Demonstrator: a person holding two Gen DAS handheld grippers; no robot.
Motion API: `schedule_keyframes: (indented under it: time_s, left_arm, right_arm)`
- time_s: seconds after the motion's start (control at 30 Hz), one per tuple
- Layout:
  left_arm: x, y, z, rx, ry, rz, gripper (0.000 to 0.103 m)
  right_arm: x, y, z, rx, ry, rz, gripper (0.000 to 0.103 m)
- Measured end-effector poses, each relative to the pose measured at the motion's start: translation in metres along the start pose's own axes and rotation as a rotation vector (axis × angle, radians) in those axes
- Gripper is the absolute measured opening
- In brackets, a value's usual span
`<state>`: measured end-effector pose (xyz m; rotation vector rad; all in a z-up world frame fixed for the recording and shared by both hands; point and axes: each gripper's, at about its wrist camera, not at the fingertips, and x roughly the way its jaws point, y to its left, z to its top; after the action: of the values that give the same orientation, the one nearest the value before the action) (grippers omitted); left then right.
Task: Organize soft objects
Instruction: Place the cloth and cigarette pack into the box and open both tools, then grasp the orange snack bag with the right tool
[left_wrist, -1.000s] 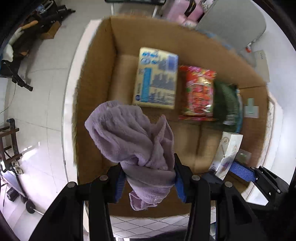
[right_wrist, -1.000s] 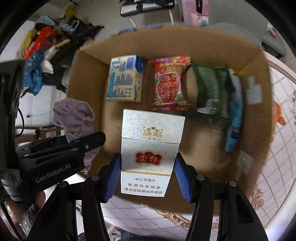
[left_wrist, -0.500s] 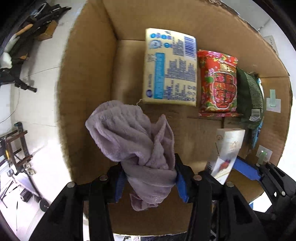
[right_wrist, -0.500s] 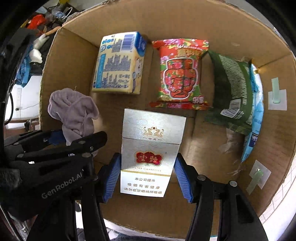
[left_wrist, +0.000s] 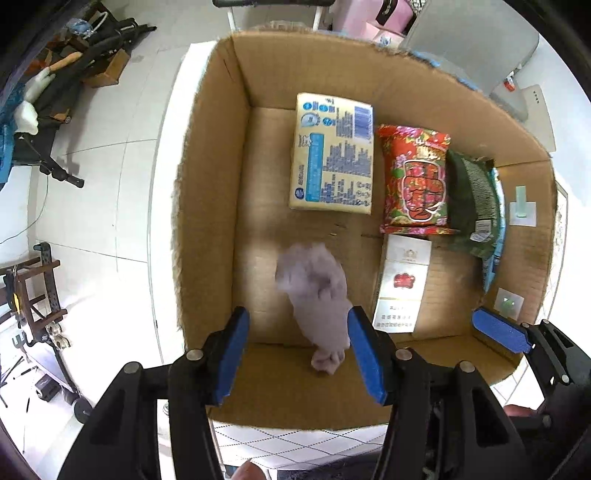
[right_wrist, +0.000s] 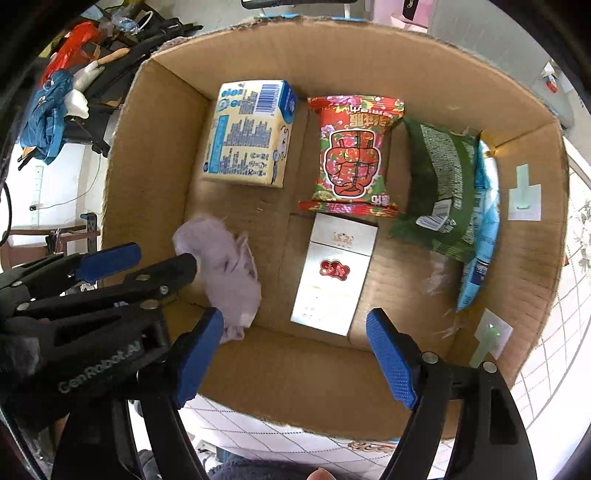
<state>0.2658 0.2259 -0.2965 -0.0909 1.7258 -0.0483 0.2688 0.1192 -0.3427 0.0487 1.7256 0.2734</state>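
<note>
A lilac cloth (left_wrist: 317, 295) lies loose in the near left of the cardboard box (left_wrist: 218, 206); it is blurred. It also shows in the right wrist view (right_wrist: 225, 269). A white and silver carton (left_wrist: 402, 284) lies flat on the box floor beside it, also in the right wrist view (right_wrist: 332, 273). My left gripper (left_wrist: 295, 350) is open and empty just above the cloth. My right gripper (right_wrist: 295, 354) is open and empty above the carton's near end.
In the box's far half lie a yellow and blue pack (left_wrist: 332, 155), a red snack bag (left_wrist: 417, 181), a green bag (left_wrist: 472, 206) and a light blue pack (right_wrist: 480, 236). The box stands on a tiled surface (right_wrist: 258, 432). Clutter and stands lie on the floor to the left (left_wrist: 44, 110).
Both grippers have opened. The lilac cloth dropped from the left gripper into the box. The carton left the right gripper and now lies on the box floor. Both grippers have pulled back upward.
</note>
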Motion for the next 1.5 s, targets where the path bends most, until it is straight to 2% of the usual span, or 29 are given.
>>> schedule_keyframes:
  time_s: [0.2, 0.23, 0.27, 0.33, 0.4, 0.47, 0.7, 0.87, 1.03, 1.17, 1.3, 1.37, 1.5]
  left_arm:
    - [-0.025, 0.011, -0.015, -0.004, -0.056, -0.007, 0.056]
    - [-0.029, 0.010, -0.018, -0.004, -0.065, -0.005, 0.063]
    - [-0.032, 0.008, -0.022, -0.003, -0.075, -0.004, 0.078]
    - [-0.035, 0.004, -0.027, -0.005, -0.095, -0.003, 0.090]
    - [-0.038, 0.000, -0.034, -0.007, -0.111, 0.008, 0.092]
    - [-0.039, -0.004, -0.039, -0.013, -0.125, 0.014, 0.100]
    - [-0.059, -0.016, -0.064, -0.022, -0.229, 0.065, 0.100]
    - [-0.075, -0.030, -0.080, -0.021, -0.293, 0.063, 0.100]
    - [-0.089, -0.047, -0.089, -0.014, -0.328, 0.028, 0.100]
    - [-0.095, -0.061, -0.086, -0.007, -0.353, 0.010, 0.100]
    - [-0.088, -0.077, -0.074, 0.015, -0.357, 0.053, 0.100]
    - [-0.075, -0.083, -0.064, 0.014, -0.329, 0.050, 0.100]
    - [-0.043, -0.094, -0.041, 0.009, -0.278, 0.057, 0.100]
  right_arm:
    - [-0.027, -0.009, -0.020, 0.001, -0.030, -0.011, 0.089]
    - [-0.031, -0.011, -0.022, 0.002, -0.036, -0.015, 0.089]
    - [-0.035, -0.013, -0.024, 0.003, -0.040, -0.018, 0.089]
    - [-0.043, -0.017, -0.030, 0.002, -0.055, -0.027, 0.089]
    - [-0.050, -0.021, -0.037, -0.003, -0.071, -0.042, 0.089]
    - [-0.059, -0.025, -0.044, -0.008, -0.098, -0.064, 0.095]
    - [-0.088, -0.039, -0.070, -0.019, -0.203, -0.124, 0.098]
    - [-0.110, -0.048, -0.089, -0.019, -0.260, -0.101, 0.098]
    - [-0.130, -0.060, -0.104, -0.015, -0.291, -0.044, 0.098]
    - [-0.143, -0.099, -0.109, 0.058, -0.312, -0.012, 0.098]
    - [-0.139, -0.160, -0.096, 0.197, -0.297, -0.007, 0.098]
    - [-0.127, -0.195, -0.082, 0.280, -0.269, -0.011, 0.098]
    - [-0.085, -0.259, -0.045, 0.446, -0.210, 0.071, 0.098]
